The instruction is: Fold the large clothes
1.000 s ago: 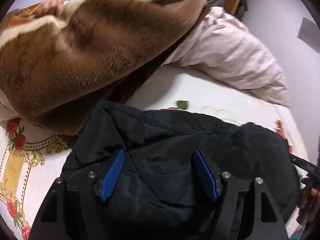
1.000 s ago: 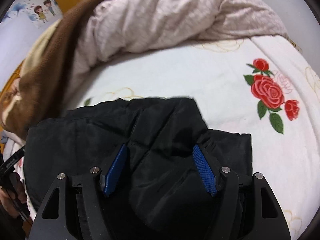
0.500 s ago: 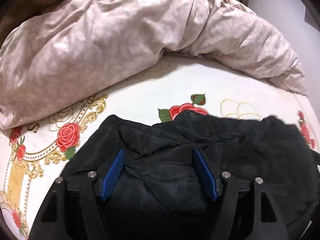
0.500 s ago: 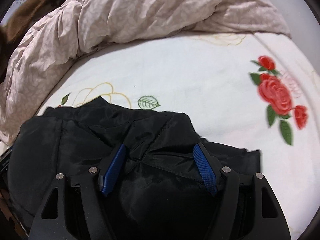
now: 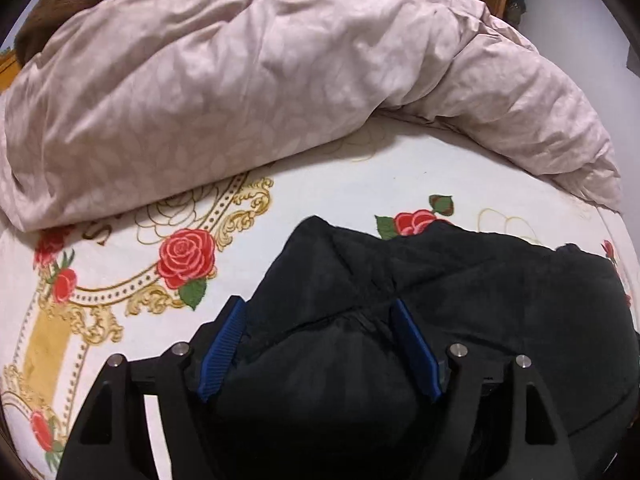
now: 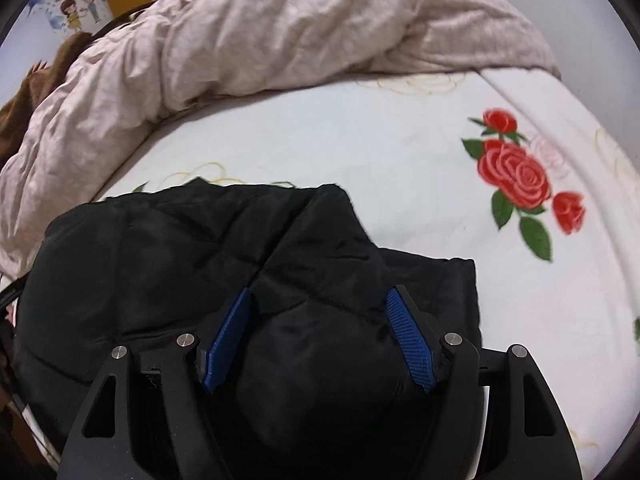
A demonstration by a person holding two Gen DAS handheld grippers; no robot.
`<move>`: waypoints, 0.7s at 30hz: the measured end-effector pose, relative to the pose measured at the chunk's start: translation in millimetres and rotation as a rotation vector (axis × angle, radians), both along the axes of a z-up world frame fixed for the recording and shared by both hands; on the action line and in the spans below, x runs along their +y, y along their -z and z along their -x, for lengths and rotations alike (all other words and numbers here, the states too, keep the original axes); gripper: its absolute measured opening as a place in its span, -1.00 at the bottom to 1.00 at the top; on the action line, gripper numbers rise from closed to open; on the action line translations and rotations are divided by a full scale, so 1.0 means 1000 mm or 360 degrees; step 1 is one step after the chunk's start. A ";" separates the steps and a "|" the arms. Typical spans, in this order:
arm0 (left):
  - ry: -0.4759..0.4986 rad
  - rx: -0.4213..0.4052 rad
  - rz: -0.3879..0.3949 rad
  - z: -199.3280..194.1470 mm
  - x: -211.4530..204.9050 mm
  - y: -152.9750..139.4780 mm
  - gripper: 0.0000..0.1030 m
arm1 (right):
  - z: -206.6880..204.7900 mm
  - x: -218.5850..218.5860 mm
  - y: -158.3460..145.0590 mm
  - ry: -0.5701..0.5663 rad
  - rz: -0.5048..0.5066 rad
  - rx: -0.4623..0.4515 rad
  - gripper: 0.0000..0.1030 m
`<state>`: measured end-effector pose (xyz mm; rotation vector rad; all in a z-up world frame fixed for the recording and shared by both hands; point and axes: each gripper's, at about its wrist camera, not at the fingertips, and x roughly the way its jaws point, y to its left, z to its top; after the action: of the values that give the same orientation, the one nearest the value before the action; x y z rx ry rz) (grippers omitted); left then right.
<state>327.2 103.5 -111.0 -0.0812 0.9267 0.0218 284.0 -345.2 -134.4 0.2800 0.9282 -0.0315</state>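
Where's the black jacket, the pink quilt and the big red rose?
jacket [image 5: 460, 280]: left wrist view, its upper fabric.
quilt [image 5: 240, 80]: left wrist view, its middle.
rose [image 6: 516, 178]: right wrist view, the biggest bloom.

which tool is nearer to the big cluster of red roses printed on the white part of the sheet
Right. The right tool has the rose cluster just ahead, to its right. The left tool grips the black jacket at its opposite end, farther off.

You see a plain black jacket on a white bedsheet printed with red roses, green leaves and gold scrollwork; the quilt is pale pink, faintly leaf-patterned. Your pads are blue.
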 end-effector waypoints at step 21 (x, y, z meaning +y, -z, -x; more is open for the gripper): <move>0.0199 -0.0074 -0.0069 0.023 -0.052 -0.005 0.49 | 0.017 0.001 -0.002 0.0002 -0.0002 -0.0037 0.36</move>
<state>303.9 51.6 -105.6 0.0163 0.8829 -0.0756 266.9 -344.4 -132.0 0.2814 0.9050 -0.0290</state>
